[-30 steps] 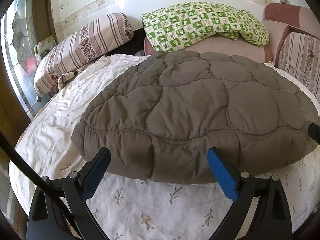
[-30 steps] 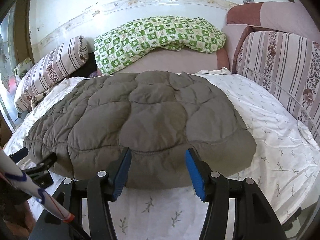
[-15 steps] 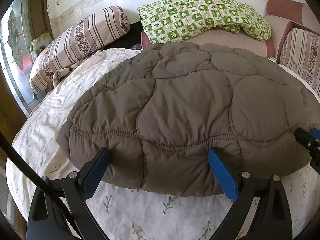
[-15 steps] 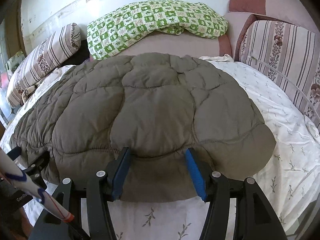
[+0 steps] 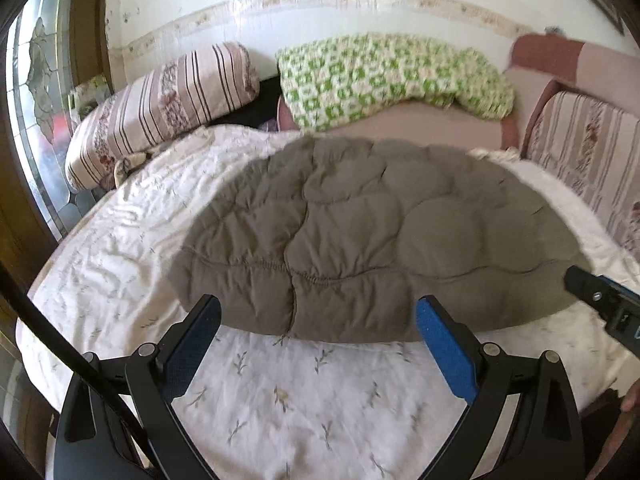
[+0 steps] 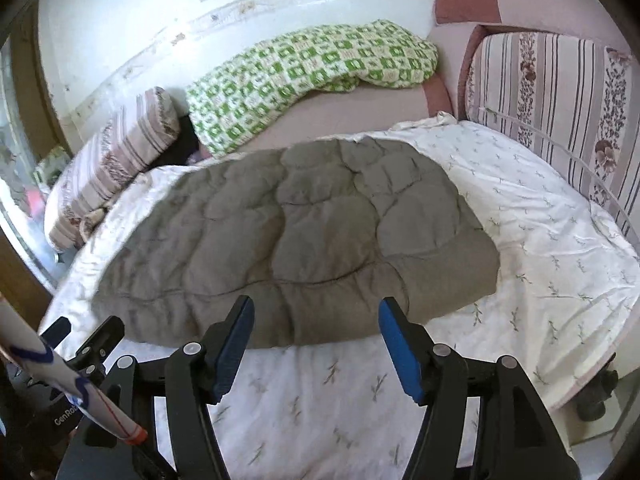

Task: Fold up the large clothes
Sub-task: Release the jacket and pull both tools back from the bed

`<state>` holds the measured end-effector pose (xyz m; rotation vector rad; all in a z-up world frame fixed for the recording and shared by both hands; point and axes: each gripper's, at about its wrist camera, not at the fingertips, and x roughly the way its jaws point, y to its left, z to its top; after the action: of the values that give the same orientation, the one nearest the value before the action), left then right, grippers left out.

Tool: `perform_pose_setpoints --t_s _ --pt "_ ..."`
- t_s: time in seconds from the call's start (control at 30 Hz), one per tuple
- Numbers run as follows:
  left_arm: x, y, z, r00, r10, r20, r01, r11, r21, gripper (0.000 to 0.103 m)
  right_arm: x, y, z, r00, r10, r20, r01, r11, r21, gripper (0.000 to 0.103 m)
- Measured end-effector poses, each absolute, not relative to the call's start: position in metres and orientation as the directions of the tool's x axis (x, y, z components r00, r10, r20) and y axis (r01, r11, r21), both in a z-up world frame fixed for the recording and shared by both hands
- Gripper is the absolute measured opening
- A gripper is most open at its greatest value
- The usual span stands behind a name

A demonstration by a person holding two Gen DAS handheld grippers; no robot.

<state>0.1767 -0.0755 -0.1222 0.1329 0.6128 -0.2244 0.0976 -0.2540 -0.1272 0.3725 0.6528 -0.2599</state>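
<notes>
A grey-brown quilted puffy garment (image 5: 360,236) lies flat and folded on the white floral bedsheet (image 5: 280,396); it also shows in the right wrist view (image 6: 296,248). My left gripper (image 5: 318,312) is open and empty, just short of the garment's near hem. My right gripper (image 6: 316,316) is open and empty, its blue pads (image 6: 394,340) at the garment's near edge, apart from it. The right gripper's tip (image 5: 600,300) shows at the right edge of the left wrist view, and the left gripper (image 6: 86,340) shows at the lower left of the right wrist view.
A green checked quilt (image 5: 388,76) lies on the pink headboard ledge (image 5: 420,128) behind. Striped bolster pillows stand at the back left (image 5: 160,100) and along the right side (image 6: 560,92). A window (image 5: 36,100) is at the left. The bed's front edge drops at the right (image 6: 580,380).
Both grippers have pulled back and up from the garment's near hem, which they straddled half a second ago. The garment lies still on the sheet.
</notes>
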Motion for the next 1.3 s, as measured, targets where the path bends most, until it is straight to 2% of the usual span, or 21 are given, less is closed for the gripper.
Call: perform_pose_setpoints --t_s 0.1,0.43,0.73,0.8,0.97,1.03,1.13,1.3 --pt "0.15 -0.067 -0.088 0.828 -0.192 -0.528 0.253 0.966 0.046 0.098 0.076 -0.244 -0.095 0.803 -0.116 -0.585 0.323 0.909 0.264 0.077" --pt "0.072 -0.031 0.026 0.923 -0.207 -0.324 0.224 0.974 0.015 0.098 -0.005 -0.217 0.017 0.917 -0.139 -0.373 0.239 0.942 0.234 0.086" --pt "-0.004 0.01 0.079 0.961 -0.203 -0.191 0.209 0.978 0.012 0.103 -0.088 -0.177 0.069 0.951 -0.131 -0.279 0.174 0.976 0.133 0.098" --pt "-0.011 0.015 0.079 0.964 -0.178 -0.197 0.184 0.983 0.014 0.103 -0.095 -0.17 0.07 0.955 -0.132 -0.265 0.17 0.977 0.128 0.102" --pt "-0.006 0.021 0.071 0.961 -0.116 -0.252 0.126 0.992 0.023 0.103 -0.092 -0.162 0.066 0.955 -0.141 -0.261 0.189 0.967 0.169 0.103" --pt "-0.004 0.024 0.067 0.966 -0.101 -0.238 0.106 0.994 0.008 0.103 -0.087 -0.163 0.062 0.951 -0.141 -0.274 0.199 0.96 0.199 0.103" --pt "0.003 0.025 0.06 0.968 -0.124 -0.219 0.125 0.992 -0.011 0.103 -0.073 -0.161 0.051 0.944 -0.134 -0.302 0.198 0.961 0.193 0.103" --pt "0.033 0.013 0.04 0.927 -0.197 -0.319 0.208 0.978 0.003 0.103 -0.045 -0.161 0.029 0.924 -0.142 -0.355 0.208 0.966 0.156 0.103"
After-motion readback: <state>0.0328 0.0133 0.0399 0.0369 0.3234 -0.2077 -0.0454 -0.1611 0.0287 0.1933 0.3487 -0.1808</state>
